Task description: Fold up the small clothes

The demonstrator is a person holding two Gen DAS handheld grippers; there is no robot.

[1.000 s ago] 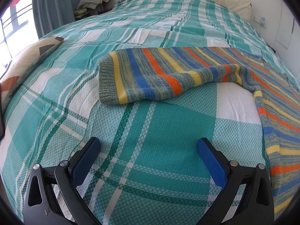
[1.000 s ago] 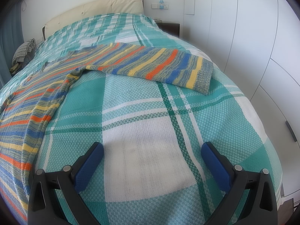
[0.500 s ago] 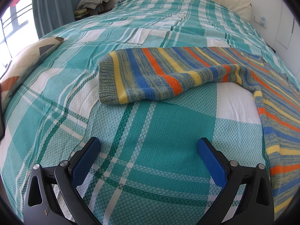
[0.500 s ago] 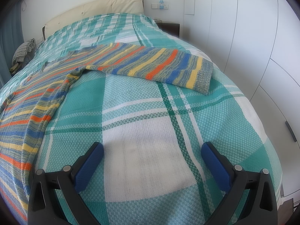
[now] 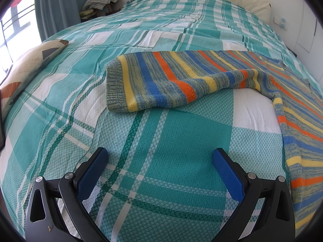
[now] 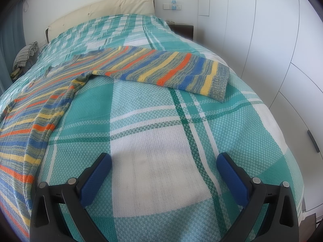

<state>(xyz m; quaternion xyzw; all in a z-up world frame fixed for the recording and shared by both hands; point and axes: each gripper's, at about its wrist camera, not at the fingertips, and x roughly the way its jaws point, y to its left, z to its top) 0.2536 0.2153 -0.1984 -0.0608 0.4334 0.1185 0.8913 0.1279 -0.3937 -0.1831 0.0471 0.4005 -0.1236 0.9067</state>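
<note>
Left gripper (image 5: 160, 157) and right gripper (image 6: 164, 162) both hover low over the bedspread (image 5: 181, 141), jaws spread wide, holding nothing. Sweater (image 5: 161, 82) lies flat ahead, one sleeve out toward each side, untouched.

Left black tongs with blue textured pads (image 5: 160, 158), jaws spread wide, nothing between them, right black tongs with blue textured pads (image 6: 164, 162), jaws equally wide apart, nothing gripped, both level

Plaid-covered bed (image 5: 175, 173), cream headboard (image 6: 101, 12), white wardrobes (image 6: 272, 40), bright window (image 5: 12, 26).
</note>
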